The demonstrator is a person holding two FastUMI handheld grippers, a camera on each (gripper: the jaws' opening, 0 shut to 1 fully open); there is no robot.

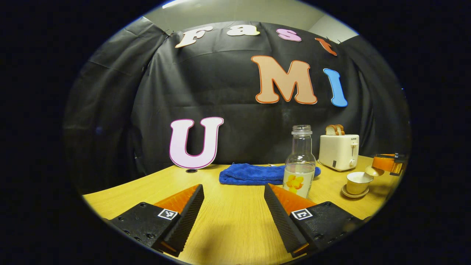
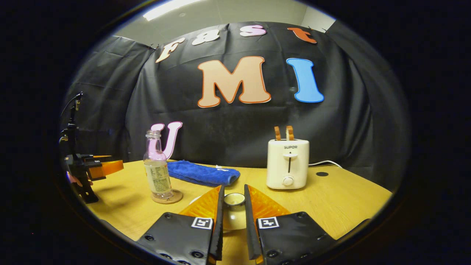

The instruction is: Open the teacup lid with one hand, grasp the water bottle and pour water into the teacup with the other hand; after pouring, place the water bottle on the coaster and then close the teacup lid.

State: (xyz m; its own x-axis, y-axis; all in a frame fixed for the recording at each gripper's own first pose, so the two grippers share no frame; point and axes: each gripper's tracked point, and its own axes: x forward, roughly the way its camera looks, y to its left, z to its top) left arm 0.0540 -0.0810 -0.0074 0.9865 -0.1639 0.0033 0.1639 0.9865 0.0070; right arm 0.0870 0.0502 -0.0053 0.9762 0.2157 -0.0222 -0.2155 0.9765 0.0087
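The glass water bottle (image 1: 300,165), partly full, stands just beyond my left gripper (image 1: 233,187), which is open and holds nothing. In the right gripper view the bottle (image 2: 158,169) rests upright on a round coaster (image 2: 168,197). The cream teacup (image 1: 358,182) sits uncovered on its saucer (image 1: 354,193). My right gripper (image 2: 234,188) is shut on the teacup lid (image 2: 234,211). From the left gripper view the lid (image 1: 372,171) hangs tilted just right of the cup's rim, held by the right gripper (image 1: 386,162). At the far left of the right gripper view, a hand holds the left gripper (image 2: 110,166).
A white toaster (image 1: 338,151) with bread slices stands behind the cup, also in the right gripper view (image 2: 288,163). A folded blue cloth (image 1: 250,173) lies behind the bottle near the wall. The wooden table (image 1: 228,228) stretches ahead of my left fingers.
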